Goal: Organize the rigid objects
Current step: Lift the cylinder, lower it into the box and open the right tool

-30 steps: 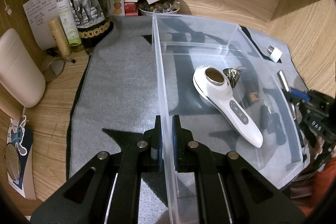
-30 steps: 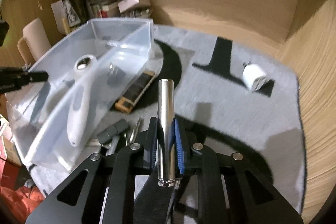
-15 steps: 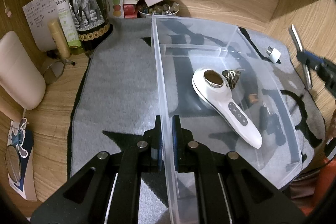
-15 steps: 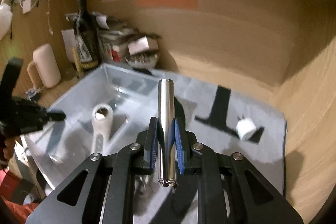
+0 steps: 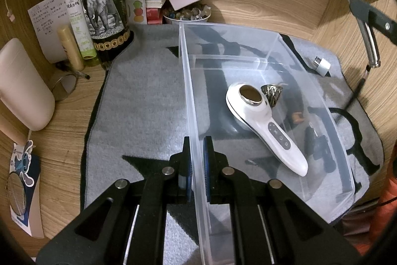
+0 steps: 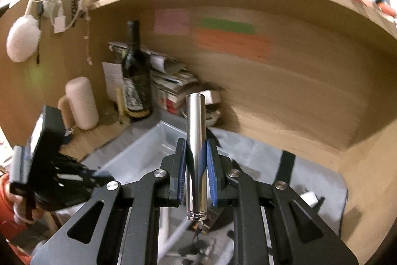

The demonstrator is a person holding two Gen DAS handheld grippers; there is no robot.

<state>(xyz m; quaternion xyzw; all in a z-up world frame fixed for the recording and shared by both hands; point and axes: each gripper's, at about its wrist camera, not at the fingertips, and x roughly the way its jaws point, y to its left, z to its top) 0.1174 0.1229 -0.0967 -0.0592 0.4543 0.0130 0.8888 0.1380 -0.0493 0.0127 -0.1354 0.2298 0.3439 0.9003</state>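
Observation:
A clear plastic bin (image 5: 260, 61) stands on a grey mat (image 5: 139, 106). My left gripper (image 5: 197, 155) is shut on the bin's near left wall. Inside the bin lie a white handheld device (image 5: 263, 123) and a small silver cone (image 5: 271, 92). My right gripper (image 6: 196, 160) is shut on a shiny metal tube (image 6: 196, 155) and holds it high above the bin (image 6: 153, 148). The tube also shows in the left wrist view (image 5: 357, 14) at the upper right, raised above the mat.
A dark wine bottle (image 5: 104, 6), a green spray bottle (image 5: 79, 24), papers and a bowl of stones (image 5: 186, 14) crowd the back left. A white plug adapter (image 5: 322, 65) lies on the mat at right. A beige mug (image 5: 22, 86) stands left. Dark small items (image 5: 320, 148) lie beyond the bin's right wall.
My right gripper has lifted the metal tube from near the mat up high and tilted its view toward the back wall. My left gripper has kept its hold on the bin wall.

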